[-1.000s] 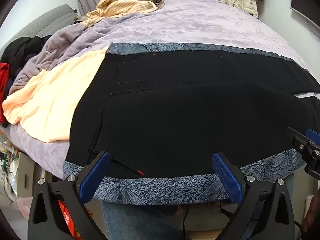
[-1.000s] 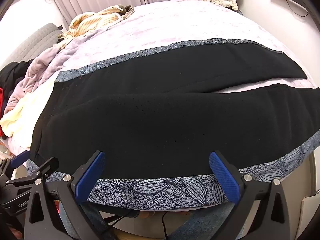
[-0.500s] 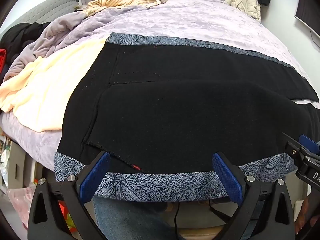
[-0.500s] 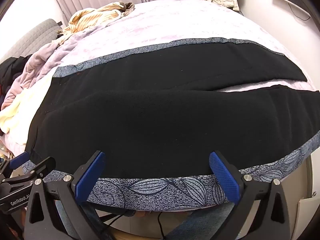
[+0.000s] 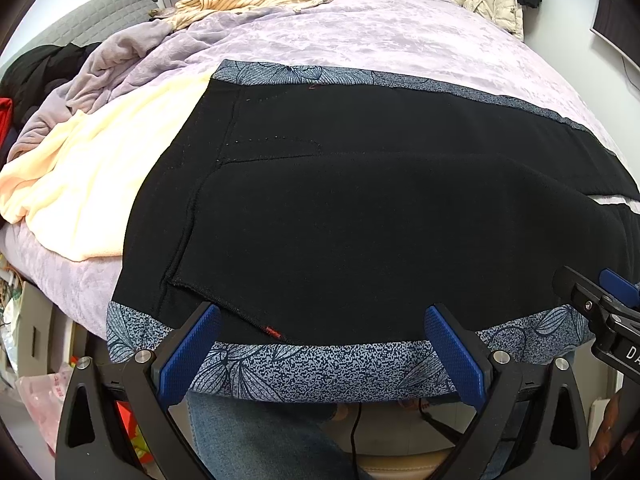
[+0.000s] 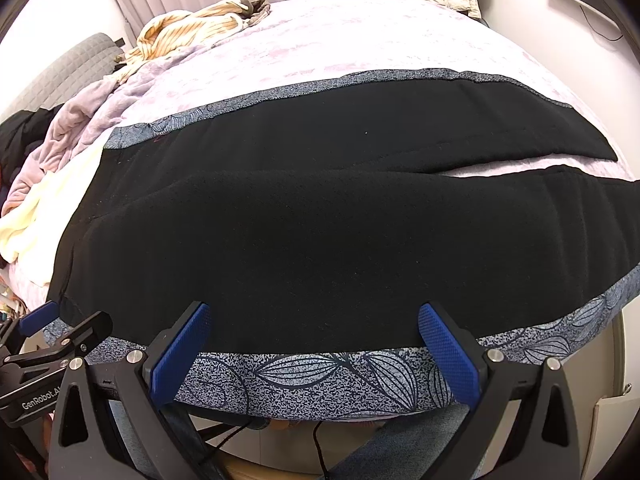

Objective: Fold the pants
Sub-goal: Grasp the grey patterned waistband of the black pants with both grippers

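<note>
Both my claws gape wide and empty, left gripper [image 5: 320, 354] and right gripper [image 6: 314, 350] low in frame, at the near patterned edge of the black pants [image 5: 360, 220]. Those lie flat across the purple bed [image 5: 400, 36], filling mid-frame. Folding looks unstarted; next I likely must pinch that edge and carry it over.

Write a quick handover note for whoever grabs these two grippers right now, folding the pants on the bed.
Left gripper: open, empty, at the near edge by the waist end.
Right gripper: open, empty, at the near edge further along the leg.
Pants: black, spread flat across the bed, legs side by side, patterned strip along both long edges.
Done: laid out.
Left: no fold made yet; grip the near edge and fold it over.
</note>
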A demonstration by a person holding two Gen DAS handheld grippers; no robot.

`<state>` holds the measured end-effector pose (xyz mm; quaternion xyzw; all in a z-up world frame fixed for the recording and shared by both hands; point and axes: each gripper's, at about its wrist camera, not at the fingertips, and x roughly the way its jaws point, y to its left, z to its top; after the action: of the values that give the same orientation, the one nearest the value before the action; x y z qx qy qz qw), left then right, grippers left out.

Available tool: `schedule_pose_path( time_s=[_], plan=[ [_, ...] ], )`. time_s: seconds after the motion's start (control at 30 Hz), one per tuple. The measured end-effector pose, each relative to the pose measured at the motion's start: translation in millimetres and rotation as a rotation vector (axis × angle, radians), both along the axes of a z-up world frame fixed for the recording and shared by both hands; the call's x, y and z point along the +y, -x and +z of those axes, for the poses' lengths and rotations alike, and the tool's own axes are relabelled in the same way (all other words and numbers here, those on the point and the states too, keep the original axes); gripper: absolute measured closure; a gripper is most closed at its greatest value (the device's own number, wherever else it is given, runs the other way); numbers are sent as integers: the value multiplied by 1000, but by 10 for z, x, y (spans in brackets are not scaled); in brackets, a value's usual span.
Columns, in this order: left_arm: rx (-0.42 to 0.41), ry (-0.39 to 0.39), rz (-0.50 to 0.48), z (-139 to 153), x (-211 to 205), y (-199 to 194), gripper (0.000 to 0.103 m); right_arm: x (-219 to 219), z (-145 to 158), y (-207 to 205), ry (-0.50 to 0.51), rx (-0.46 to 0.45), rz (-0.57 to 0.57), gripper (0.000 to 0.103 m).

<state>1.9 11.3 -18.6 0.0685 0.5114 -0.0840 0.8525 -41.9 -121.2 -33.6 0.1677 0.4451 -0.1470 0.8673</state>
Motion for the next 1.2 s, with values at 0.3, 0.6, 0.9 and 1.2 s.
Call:
schedule_pose_path(
  time_s=[0.3, 0.6, 0.9, 1.2],
  plan=[
    [0, 36, -15, 11, 56, 28, 1, 6, -18, 10, -4, 4, 1, 0],
    [38, 49, -8, -53, 95, -52, 1, 1, -17, 0, -12, 1, 2, 0],
    [38, 27, 23, -101, 140, -62, 1, -4, 4, 27, -30, -57, 25, 0],
    [49, 25, 40, -161, 224, -65, 1, -36, 3, 65, -49, -46, 23, 0]
  ],
)
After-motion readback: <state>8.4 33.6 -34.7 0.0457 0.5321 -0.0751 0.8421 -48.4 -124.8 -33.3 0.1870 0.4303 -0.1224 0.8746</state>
